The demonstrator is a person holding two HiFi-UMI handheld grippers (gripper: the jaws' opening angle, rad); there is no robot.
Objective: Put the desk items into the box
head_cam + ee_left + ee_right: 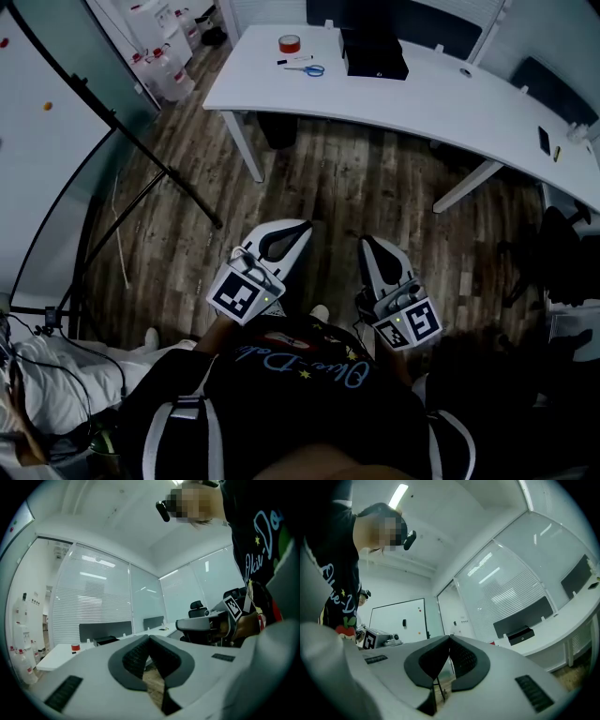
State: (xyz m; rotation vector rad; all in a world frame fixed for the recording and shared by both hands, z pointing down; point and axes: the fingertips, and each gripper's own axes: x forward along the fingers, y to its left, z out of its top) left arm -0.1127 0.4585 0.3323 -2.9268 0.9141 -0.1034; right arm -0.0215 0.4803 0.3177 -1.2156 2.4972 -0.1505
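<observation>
The step in hand looks like the approach. Both tools are held close to the person's body, well short of the black box (pixel 373 53) on the white surface (pixel 422 94). The left gripper (pixel 286 239) has its jaws pressed together with nothing between them, and the right gripper (pixel 375 253) is likewise closed and empty. Each would need to open before it reaches anything. To the left of the box lie the red tape roll (pixel 290 44), a thin dark pen (pixel 293 60) and the blue-handled scissors (pixel 307 69), close together. It would probably go best to carry the grippers over the wood-plank floor (pixel 328 187) to that side of the box and take the nearest item first. The roll is a squat ring, easy to pinch across its wall. The pen and scissors are flat and slim against a smooth top, so a low, square grip would likely suit them. The box is rectangular and matte; whether its lid is open cannot be told.
</observation>
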